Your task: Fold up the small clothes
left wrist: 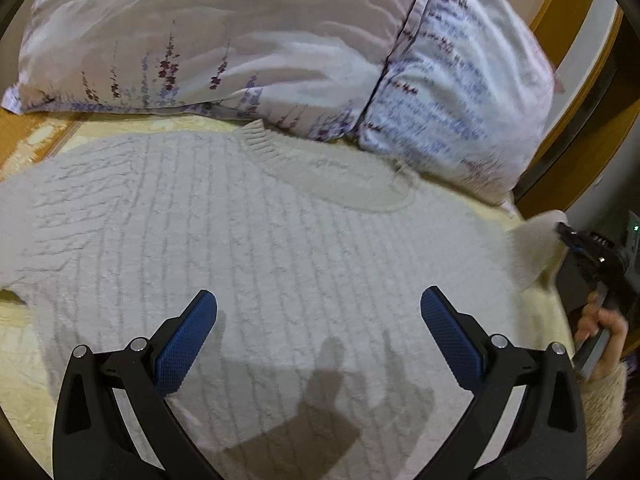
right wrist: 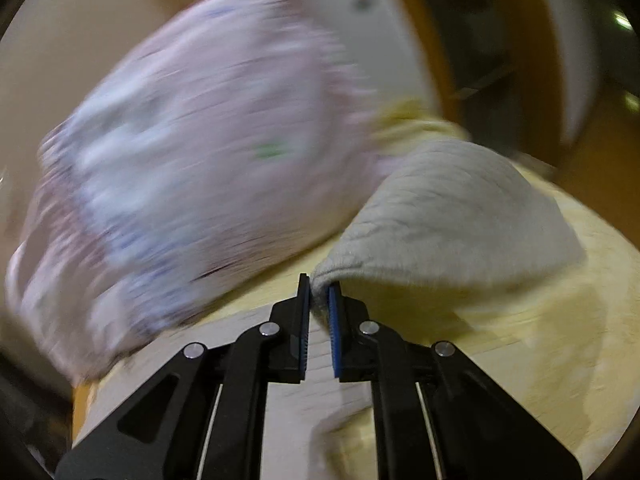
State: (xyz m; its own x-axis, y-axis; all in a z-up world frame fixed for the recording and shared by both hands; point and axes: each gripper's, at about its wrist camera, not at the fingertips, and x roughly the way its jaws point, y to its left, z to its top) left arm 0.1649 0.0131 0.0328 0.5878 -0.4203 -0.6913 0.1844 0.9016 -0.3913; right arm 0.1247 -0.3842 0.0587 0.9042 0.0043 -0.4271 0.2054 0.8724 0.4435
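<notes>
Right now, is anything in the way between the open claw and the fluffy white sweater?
Nothing visible is. The open left gripper hangs right above the white cable-knit sweater, with only air between. The right gripper already pinches the sweater's sleeve.

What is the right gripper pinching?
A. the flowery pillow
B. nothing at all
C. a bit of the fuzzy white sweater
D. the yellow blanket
C: in the right wrist view the right gripper has its fingers closed on a corner of the white sweater, lifting it off the yellow blanket; the left gripper is open above the sweater's body.
</notes>
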